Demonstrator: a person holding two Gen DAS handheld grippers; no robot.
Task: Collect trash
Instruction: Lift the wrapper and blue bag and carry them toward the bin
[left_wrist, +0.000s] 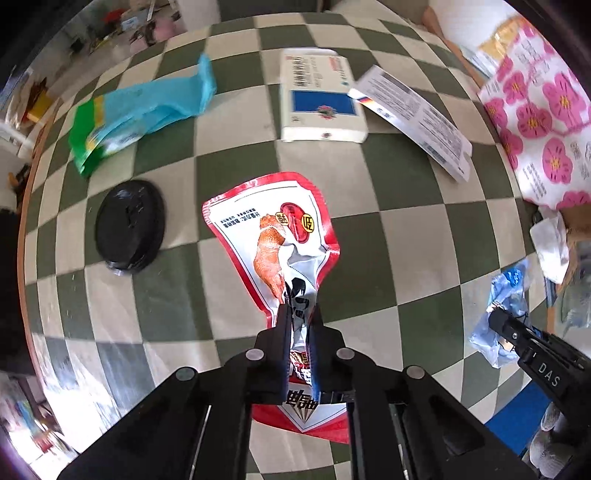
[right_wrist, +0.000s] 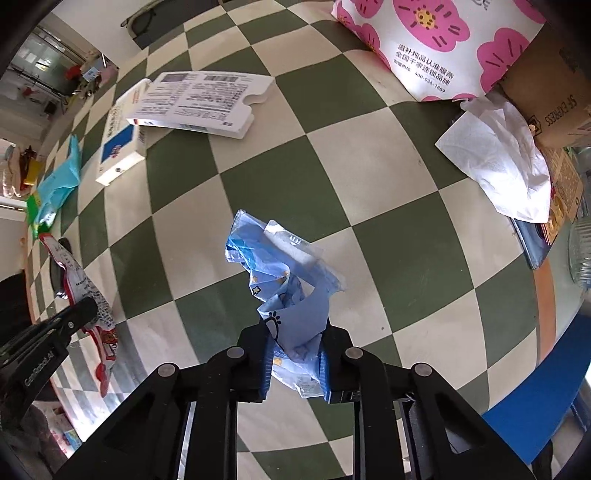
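Observation:
My left gripper (left_wrist: 300, 314) is shut on a red and white snack wrapper (left_wrist: 273, 236), held above the checkered tablecloth (left_wrist: 406, 229). My right gripper (right_wrist: 295, 332) is shut on a crumpled light blue plastic wrapper (right_wrist: 280, 266). In the left wrist view the right gripper (left_wrist: 498, 321) and its blue wrapper (left_wrist: 506, 291) show at the right. In the right wrist view the left gripper (right_wrist: 85, 306) and its red wrapper (right_wrist: 88, 291) show at the left.
On the table lie a blue and green bag (left_wrist: 140, 114), a black round lid (left_wrist: 129, 225), a white and blue box (left_wrist: 317, 99), a flat printed carton (left_wrist: 413, 114), a pink flowered bag (left_wrist: 535, 110), a white tissue (right_wrist: 506, 155) and a cardboard box (right_wrist: 554, 85).

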